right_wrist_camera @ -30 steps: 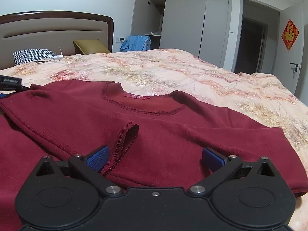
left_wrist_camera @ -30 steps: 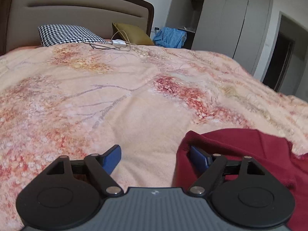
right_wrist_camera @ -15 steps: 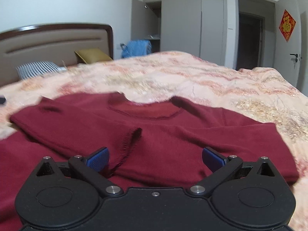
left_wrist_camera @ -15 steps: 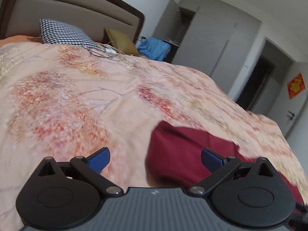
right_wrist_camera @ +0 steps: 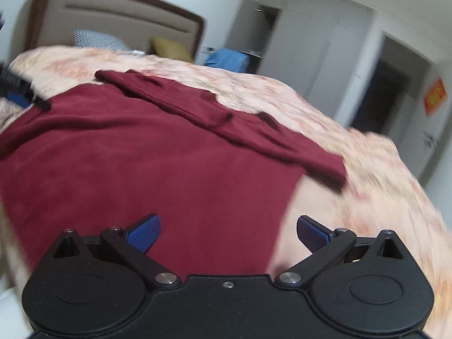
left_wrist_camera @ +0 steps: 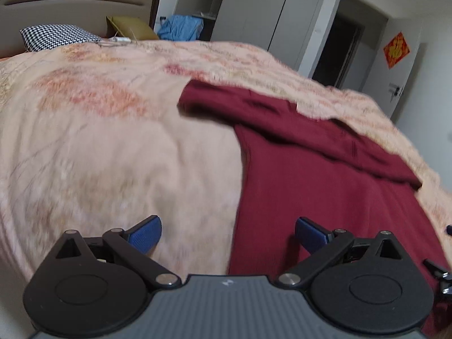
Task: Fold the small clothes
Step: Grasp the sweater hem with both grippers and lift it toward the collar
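Two wide-spread tools (left_wrist_camera: 227, 234) (right_wrist_camera: 228, 233) above the red top's (right_wrist_camera: 147, 155) opposite side edges, gripping nothing.

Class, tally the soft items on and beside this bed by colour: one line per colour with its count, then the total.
Dark red: 1, long-sleeved top
Black-and-white houndstooth: 1, pillow
Olive: 1, cushion
Blue: 1, garment
Pink floral: 1, bedspread
Total: 5
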### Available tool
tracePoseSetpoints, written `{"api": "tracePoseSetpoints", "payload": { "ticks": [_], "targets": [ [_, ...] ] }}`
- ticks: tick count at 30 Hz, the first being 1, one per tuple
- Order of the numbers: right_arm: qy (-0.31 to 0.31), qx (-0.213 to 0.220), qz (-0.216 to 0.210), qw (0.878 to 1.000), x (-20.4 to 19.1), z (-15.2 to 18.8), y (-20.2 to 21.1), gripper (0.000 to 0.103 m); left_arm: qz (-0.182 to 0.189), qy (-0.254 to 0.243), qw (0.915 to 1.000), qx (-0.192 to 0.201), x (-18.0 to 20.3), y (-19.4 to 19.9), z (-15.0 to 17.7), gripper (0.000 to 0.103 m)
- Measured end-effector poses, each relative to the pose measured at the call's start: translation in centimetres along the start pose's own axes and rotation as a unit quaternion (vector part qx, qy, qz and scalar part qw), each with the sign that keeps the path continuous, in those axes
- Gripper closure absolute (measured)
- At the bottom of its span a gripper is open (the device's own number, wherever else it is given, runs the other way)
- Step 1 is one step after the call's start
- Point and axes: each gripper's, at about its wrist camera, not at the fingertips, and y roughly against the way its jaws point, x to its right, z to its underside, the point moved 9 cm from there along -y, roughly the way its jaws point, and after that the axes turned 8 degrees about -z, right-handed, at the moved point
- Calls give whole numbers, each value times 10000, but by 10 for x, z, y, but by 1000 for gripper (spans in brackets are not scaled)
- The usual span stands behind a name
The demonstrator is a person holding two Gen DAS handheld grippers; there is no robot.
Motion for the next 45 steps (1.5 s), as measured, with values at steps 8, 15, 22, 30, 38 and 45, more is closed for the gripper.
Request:
{"api": "tracePoseSetpoints", "payload": {
  "ticks": [8,15,22,30,38,45],
  "targets": [
    [-1353,-137,236,9904,23,53,56,0,-452,-181,9976,-498,-14,23,43,0],
    [-337,194,307,9988,0,53,98,0,-548,73,9969,-567,-30,59,52,0],
    [749,109,-77,9971,-50,54,95,1,-478,-146,9977,-449,-16,84,60,0],
    [2070,4,588,9766,-73,57,67,1,-247,-500,9975,-429,10,99,76,0],
    [2120,499,698,9735,-76,46,66,14,-81,-906,9956,-205,35,109,84,0],
    [2032,620,239,9769,-88,45,75,88,126,-1397,9901,24,62,115,97,0]
  ]
}}
